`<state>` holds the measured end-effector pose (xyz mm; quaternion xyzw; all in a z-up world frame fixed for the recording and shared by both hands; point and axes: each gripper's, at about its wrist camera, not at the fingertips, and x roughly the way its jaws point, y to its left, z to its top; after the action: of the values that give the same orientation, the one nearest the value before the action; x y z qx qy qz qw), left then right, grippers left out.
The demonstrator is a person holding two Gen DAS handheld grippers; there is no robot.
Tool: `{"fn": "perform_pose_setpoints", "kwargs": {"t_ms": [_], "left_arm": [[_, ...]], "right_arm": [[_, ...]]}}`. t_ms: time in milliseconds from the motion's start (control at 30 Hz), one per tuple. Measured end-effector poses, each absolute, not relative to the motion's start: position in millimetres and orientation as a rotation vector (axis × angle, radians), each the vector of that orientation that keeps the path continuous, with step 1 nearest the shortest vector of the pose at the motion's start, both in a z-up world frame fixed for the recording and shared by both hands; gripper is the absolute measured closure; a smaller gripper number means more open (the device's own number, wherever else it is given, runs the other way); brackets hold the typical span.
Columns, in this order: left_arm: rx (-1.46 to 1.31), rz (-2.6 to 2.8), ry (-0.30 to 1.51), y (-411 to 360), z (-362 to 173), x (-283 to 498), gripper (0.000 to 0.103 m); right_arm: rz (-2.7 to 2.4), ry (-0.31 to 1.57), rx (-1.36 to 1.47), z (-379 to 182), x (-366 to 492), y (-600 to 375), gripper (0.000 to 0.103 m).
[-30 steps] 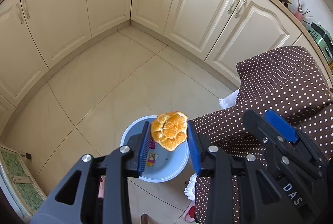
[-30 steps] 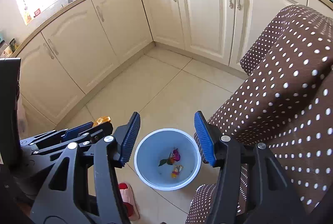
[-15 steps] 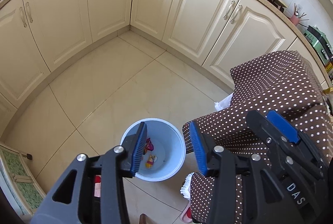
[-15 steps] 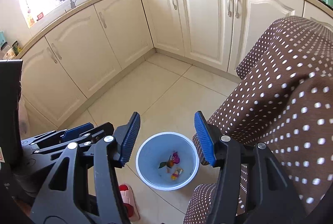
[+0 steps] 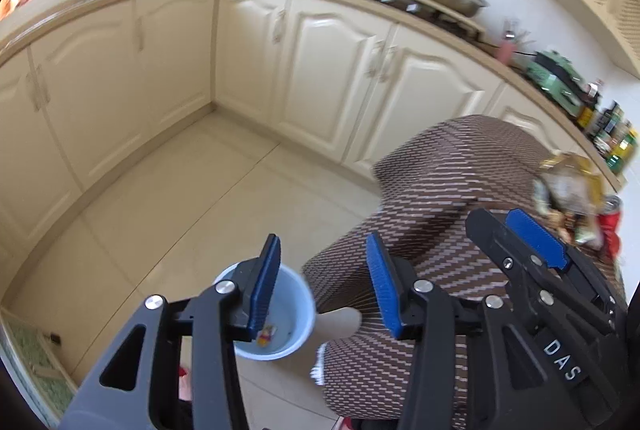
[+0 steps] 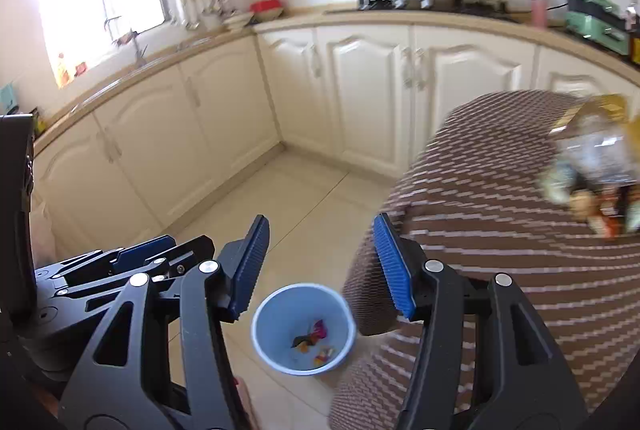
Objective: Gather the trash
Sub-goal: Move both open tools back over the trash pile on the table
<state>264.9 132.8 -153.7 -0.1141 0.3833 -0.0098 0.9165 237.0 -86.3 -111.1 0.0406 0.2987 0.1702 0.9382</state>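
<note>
A light blue bin (image 6: 303, 328) stands on the tiled floor beside the table, with small colourful scraps in its bottom; it also shows in the left wrist view (image 5: 280, 314). My left gripper (image 5: 322, 288) is open and empty above the bin's edge. My right gripper (image 6: 320, 264) is open and empty above the bin. A blurred pile of trash (image 5: 572, 194) with a clear wrapper and a red can (image 5: 610, 222) lies on the brown dotted tablecloth (image 5: 440, 198); the pile also shows in the right wrist view (image 6: 596, 166). Both views are motion-blurred.
Cream kitchen cabinets (image 6: 360, 90) run along the far walls under a counter with pots, a stove and bottles. A red slipper (image 5: 182, 374) lies on the floor by the bin. A green mat (image 5: 32, 362) lies at the left.
My left gripper let go of the orange peel, which is out of sight now. Both grippers tilted up and swung right, bringing the trash pile on the table into view.
</note>
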Motion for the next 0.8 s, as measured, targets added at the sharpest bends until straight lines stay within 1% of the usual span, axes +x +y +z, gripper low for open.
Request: {"fn": "perform_pose_setpoints", "kwargs": {"t_ms": [100, 233, 467, 567, 633, 800], "left_arm": [[-0.203, -0.096, 0.764, 93.9, -136.3, 259.3, 0.055], [-0.155, -0.195, 0.756, 41.1, -120.7, 258.6, 0.053], [-0.066, -0.333, 0.766, -50.0, -114.3, 259.9, 0.052], [-0.053, -0.364, 0.772, -73.6, -112.0, 265.3, 0.051], [-0.06, -0.379, 0.775, -85.0, -110.2, 270.3, 0.049], [-0.062, -0.398, 0.788, -109.8, -109.0, 289.1, 0.049]], "right_arm": [[0.285, 0.578, 0.098, -97.1, 222.2, -122.4, 0.045], [0.177, 0.548, 0.122, -84.5, 206.1, -181.8, 0.044], [-0.024, 0.534, 0.189, -82.1, 191.3, -286.2, 0.043], [-0.083, 0.529, 0.223, -84.0, 189.9, -319.4, 0.043], [-0.113, 0.525, 0.239, -83.7, 192.4, -337.8, 0.041], [-0.133, 0.527, 0.27, -87.8, 201.5, -361.5, 0.04]]}}
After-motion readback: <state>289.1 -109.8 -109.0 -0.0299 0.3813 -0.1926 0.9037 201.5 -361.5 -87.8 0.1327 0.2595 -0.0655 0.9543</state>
